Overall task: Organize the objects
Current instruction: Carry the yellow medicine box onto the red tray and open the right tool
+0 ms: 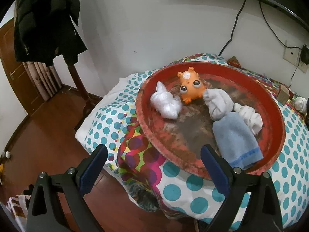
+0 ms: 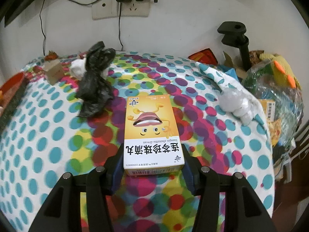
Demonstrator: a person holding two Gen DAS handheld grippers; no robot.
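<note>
In the left wrist view a round red tray (image 1: 278,116) lies on the dotted cloth. It holds an orange toy animal (image 1: 190,86), a white plastic bag bundle (image 1: 166,102), a grey sock ball (image 1: 217,102), a white sock ball (image 1: 250,118) and a light blue cloth (image 1: 236,137). My left gripper (image 1: 154,160) stands open and empty just in front of the tray's near rim. In the right wrist view my right gripper (image 2: 153,157) is shut on a yellow and white medicine box (image 2: 152,133), held above the cloth.
A black plastic bag (image 2: 94,83), a small cardboard box (image 2: 53,72) and a white bundle (image 2: 236,104) lie on the cloth. Clutter with a black clamp stand (image 2: 236,36) fills the right edge. A wall socket (image 2: 119,5) with cables sits behind. A dark jacket (image 1: 46,19) hangs at left over wooden floor.
</note>
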